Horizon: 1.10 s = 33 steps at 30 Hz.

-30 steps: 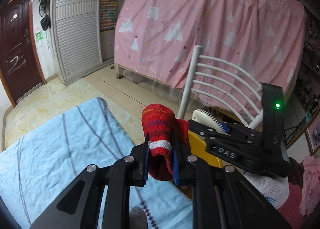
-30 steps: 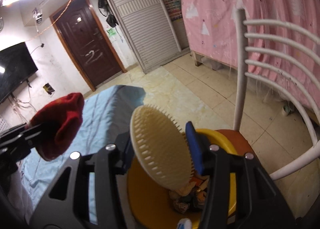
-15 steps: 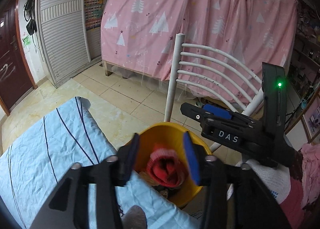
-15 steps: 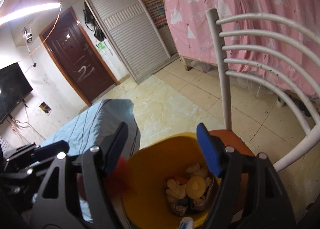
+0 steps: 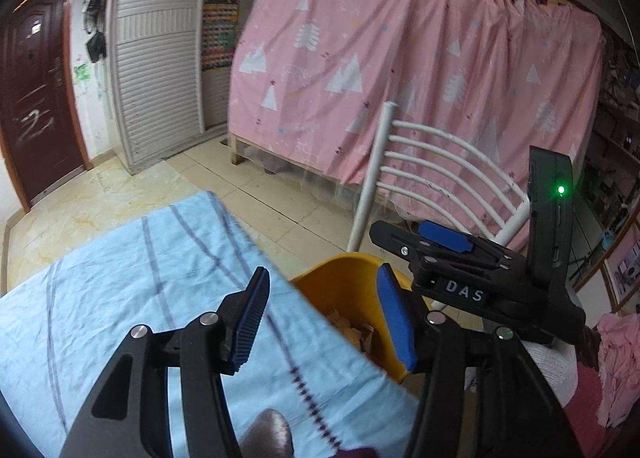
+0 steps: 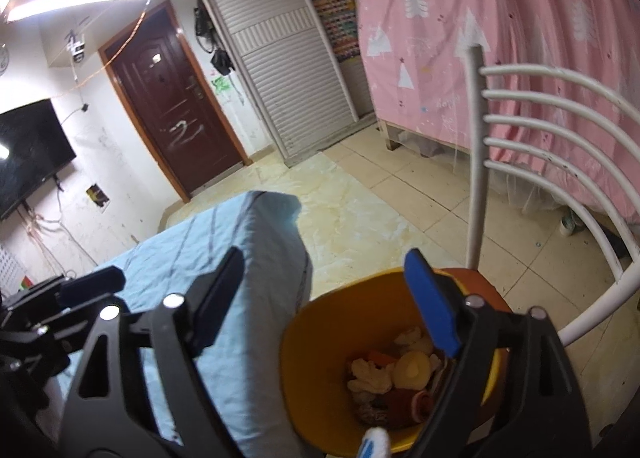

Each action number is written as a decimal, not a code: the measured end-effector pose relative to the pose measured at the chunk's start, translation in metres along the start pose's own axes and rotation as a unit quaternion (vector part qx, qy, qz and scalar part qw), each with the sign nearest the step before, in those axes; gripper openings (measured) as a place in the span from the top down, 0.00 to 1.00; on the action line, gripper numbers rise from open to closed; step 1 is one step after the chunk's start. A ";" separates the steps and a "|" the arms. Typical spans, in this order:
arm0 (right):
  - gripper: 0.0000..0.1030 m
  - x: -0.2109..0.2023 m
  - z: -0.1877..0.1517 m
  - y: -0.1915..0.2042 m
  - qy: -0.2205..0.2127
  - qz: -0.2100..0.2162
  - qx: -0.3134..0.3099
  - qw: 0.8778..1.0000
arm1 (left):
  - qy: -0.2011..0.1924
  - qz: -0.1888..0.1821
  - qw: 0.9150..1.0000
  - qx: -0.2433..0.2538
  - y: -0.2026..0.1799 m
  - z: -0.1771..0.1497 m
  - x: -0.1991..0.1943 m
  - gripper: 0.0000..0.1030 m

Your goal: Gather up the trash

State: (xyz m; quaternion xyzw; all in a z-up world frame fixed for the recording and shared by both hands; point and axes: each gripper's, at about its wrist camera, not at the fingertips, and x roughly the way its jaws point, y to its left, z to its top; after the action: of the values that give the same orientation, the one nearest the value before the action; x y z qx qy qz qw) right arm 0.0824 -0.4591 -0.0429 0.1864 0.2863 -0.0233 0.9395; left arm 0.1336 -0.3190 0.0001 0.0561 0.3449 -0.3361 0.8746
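Yellow plastic bin (image 6: 320, 342) sat on the orange seat of a white chair (image 6: 560, 130), pushed right up against the edge of the bed with the light blue striped sheet (image 5: 120, 298). Inside it was a pile of junk: a round cream-coloured brush (image 6: 412, 368), some pale crumpled scraps (image 6: 370, 376) and a red knitted sock (image 6: 408, 402) lying near the bottom. The left gripper (image 5: 326, 318) hung over the bed's edge just beside the bin's rim, its blue-padded jaws spread wide with nothing between them. The right gripper (image 6: 336, 290) was held above the bin, jaws wide apart too and holding nothing, its blue pad (image 6: 432, 302) over the bin's far rim. From the left camera you could only see a slice of the bin (image 5: 340, 290) with bits of the scraps inside. Behind all that hung a pink curtain with white trees (image 5: 400, 58), and there was a dark red door (image 6: 172, 110) beside a white shutter cupboard (image 6: 280, 70).
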 end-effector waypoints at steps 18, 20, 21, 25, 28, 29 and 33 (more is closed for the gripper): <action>0.12 0.002 -0.010 0.123 0.010 0.052 -0.099 0.994 | -0.054 0.136 0.984 -0.104 0.109 -0.039 -0.096 0.45; 0.12 0.004 -0.011 0.135 0.014 0.060 -0.109 0.992 | -0.058 0.151 0.980 -0.112 0.119 -0.042 -0.104 0.45; 0.12 0.005 -0.013 0.141 0.016 0.063 -0.115 0.991 | -0.060 0.158 0.979 -0.115 0.123 -0.043 -0.108 0.45; 0.11 0.009 -0.017 0.162 0.022 0.076 -0.131 0.988 | -0.065 0.179 0.973 -0.131 0.140 -0.049 -0.122 0.45; 0.11 0.011 -0.021 0.176 0.026 0.089 -0.145 0.985 | -0.062 0.191 0.970 -0.139 0.148 -0.052 -0.127 0.45; 0.09 0.012 -0.022 0.181 0.028 0.093 -0.151 0.984 | -0.062 0.196 0.968 -0.142 0.152 -0.053 -0.130 0.45; 0.08 0.014 -0.025 0.194 0.031 0.101 -0.165 0.981 | -0.065 0.207 0.965 -0.149 0.162 -0.057 -0.137 0.45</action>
State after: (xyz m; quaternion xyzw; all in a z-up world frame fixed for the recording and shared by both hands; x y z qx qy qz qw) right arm 0.1106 -0.2685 -0.0042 0.0571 0.2950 0.1247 0.9456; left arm 0.1292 -0.1009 0.0236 -0.0267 0.3148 -0.0950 0.9440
